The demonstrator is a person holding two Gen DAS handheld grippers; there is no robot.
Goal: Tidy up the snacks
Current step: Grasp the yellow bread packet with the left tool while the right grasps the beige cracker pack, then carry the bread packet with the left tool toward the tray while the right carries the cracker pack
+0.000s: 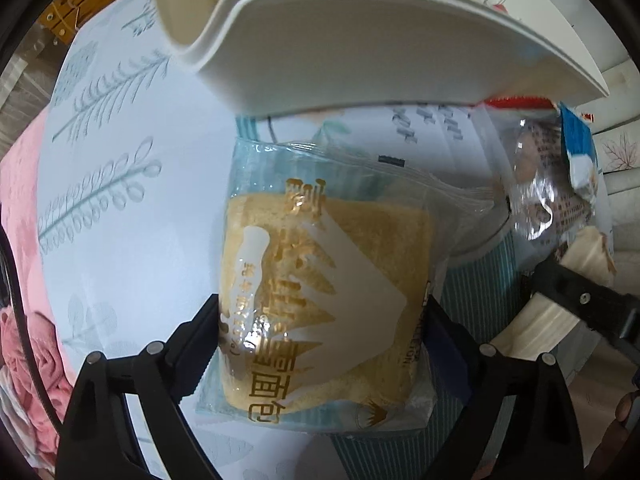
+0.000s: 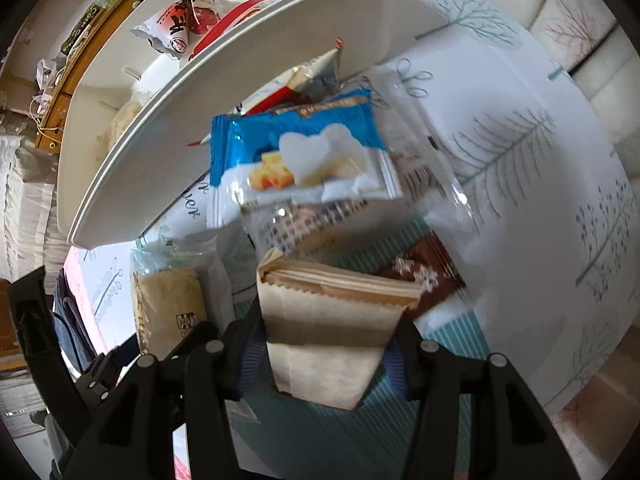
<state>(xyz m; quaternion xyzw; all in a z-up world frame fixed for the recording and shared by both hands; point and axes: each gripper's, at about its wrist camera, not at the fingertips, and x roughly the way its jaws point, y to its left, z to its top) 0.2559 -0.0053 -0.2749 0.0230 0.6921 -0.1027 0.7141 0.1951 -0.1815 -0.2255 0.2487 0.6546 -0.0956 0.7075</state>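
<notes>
A: Left hand-held gripper (image 1: 324,312): jaws wide, straddling bread packet (image 1: 320,300), pointing straight down. Pads at wrapper edges. Real pressure or mere touch: cannot tell.

B: Right hand-held gripper (image 2: 330,328)?

A: Clamped on beige packet (image 2: 332,320), pinched low, top flap free. Lifted or resting: cannot tell.

B: Bread location?

A: Flat on table (image 1: 120,160), partly over teal striped mat (image 1: 480,280), just in front of white tray (image 1: 360,40). Not in tray yet.

B: Failure modes?

A: 3 on left, all judgement.
1: bite on loose film only, not loaf. Likely slide-out on lift.
2: too much squeeze. Soft bread, easy to crush.
3: tray rim looming just beyond bread. Probable snag on way up and over.

B: Right side?

A: Narrow pinch on a floppy packet, so pivot or slip possible. Blue packet (image 2: 304,152) and clear packet (image 2: 360,220) piled just beyond, against tray wall. Brown packet (image 2: 428,276) just beside. Careless swing could scatter that pile.

B: Tray contents?

A: Red-and-white packet (image 2: 176,28) already inside, more behind. Sloppy drop could land on the rim and bounce out.

B: Clearance between the 2 grippers?

A: Tight, side by side. Clash likely if both head for tray together. Better 1 at a time.
</notes>
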